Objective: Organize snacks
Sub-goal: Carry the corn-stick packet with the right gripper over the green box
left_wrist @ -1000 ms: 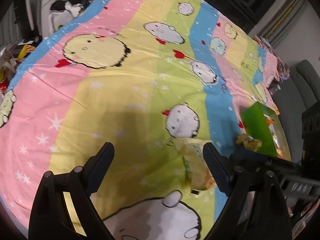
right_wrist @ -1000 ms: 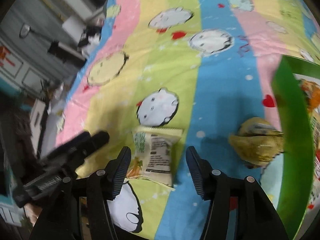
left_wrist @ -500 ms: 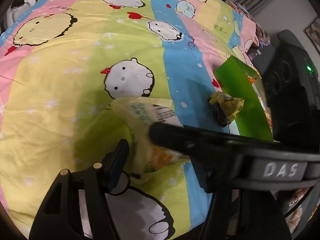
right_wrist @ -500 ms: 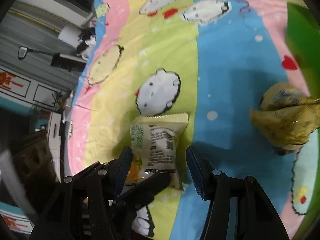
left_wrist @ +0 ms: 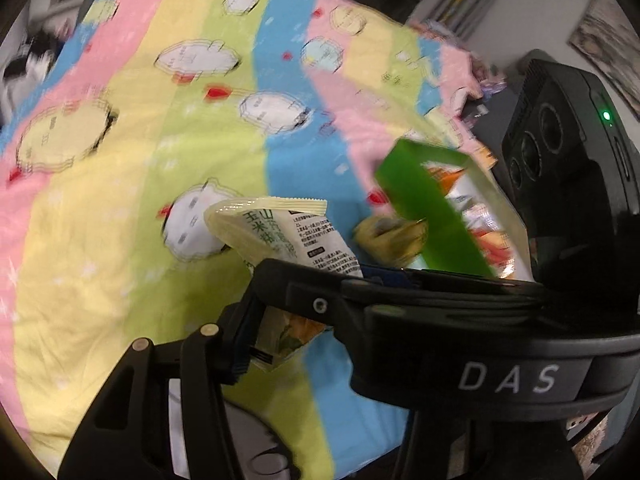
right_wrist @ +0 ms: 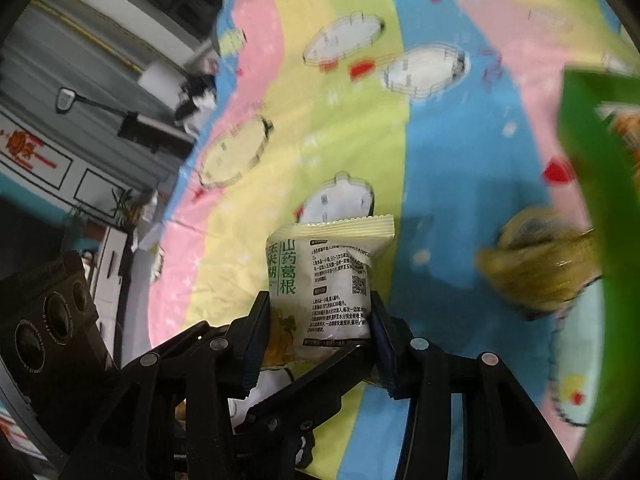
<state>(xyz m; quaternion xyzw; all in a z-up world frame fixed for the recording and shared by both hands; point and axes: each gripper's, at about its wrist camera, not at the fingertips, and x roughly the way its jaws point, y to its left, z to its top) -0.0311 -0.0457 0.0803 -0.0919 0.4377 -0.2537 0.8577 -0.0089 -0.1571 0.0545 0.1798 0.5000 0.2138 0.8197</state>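
Observation:
A white snack packet [right_wrist: 320, 280] with green print stands upright between my right gripper's [right_wrist: 320, 332] fingers. Both pads press on its sides while the jaws are still closing. The left gripper [left_wrist: 296, 332] reaches in from below, its jaws closing too. Its left finger [left_wrist: 240, 340] touches the packet's lower corner [left_wrist: 280, 340]. The right gripper's black body [left_wrist: 460, 320] crosses in front and hides the other left finger. To the right, a crumpled yellow packet [right_wrist: 532, 268] lies against an open green box [right_wrist: 592, 200] that holds more snacks.
A cartoon-print cloth [left_wrist: 120, 240] in pink, yellow, green and blue stripes covers the surface. The green box [left_wrist: 424, 216] stands close on the right. Past the cloth's left edge are grey cabinets [right_wrist: 80, 128] and clutter. The left gripper's camera unit [right_wrist: 44, 320] sits at lower left.
The left gripper swung right to the white packet and narrowed around its lower end. The right gripper's fingers closed onto the packet, which now stands upright instead of lying flat.

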